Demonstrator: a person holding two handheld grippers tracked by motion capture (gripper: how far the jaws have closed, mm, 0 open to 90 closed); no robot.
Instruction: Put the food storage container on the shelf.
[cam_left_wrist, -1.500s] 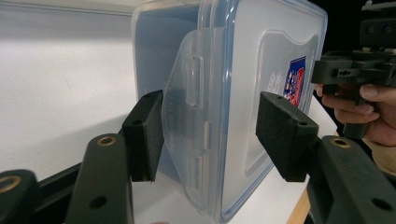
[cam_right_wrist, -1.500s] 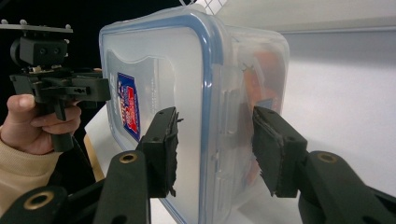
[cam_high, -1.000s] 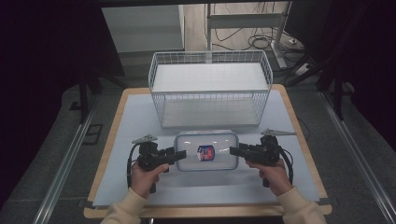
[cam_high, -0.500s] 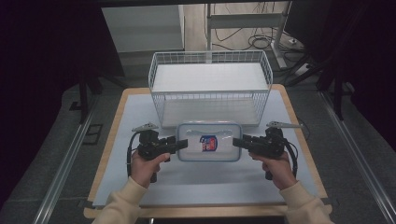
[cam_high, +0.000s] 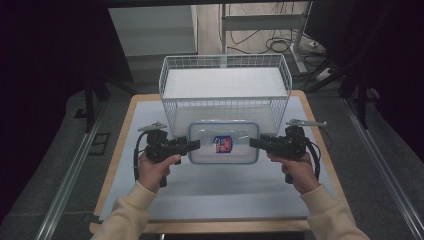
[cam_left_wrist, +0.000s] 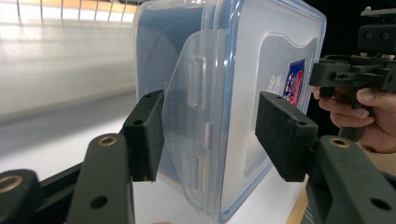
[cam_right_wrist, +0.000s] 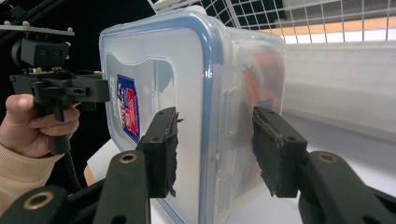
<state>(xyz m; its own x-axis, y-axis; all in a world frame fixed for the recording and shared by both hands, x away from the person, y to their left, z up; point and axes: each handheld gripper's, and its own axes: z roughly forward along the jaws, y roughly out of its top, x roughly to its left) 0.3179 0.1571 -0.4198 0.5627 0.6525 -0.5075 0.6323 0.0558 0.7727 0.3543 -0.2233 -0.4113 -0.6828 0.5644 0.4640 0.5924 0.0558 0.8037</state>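
A clear plastic box with a blue-rimmed lid and a red-and-blue label (cam_high: 223, 142) hangs level above the white mat, just in front of the wire basket (cam_high: 225, 58). My left gripper (cam_high: 194, 145) is shut on its left end and my right gripper (cam_high: 254, 142) on its right end. In the left gripper view the pads (cam_left_wrist: 145, 135) clamp the box (cam_left_wrist: 233, 70) across its side latch, top and bottom. In the right gripper view the pads (cam_right_wrist: 161, 149) squeeze the other end of the box (cam_right_wrist: 159, 60) the same way. Something orange shows dimly inside.
The white wire basket stands on the far half of the table, open at the top, with a white floor. The white mat (cam_high: 215, 195) covers a wooden tabletop (cam_high: 116, 150). Dark floor, metal rails and cables lie around the table.
Both hands have lifted the box off the mat and carried it a little farther from the person, toward the basket. Both grips look unchanged.
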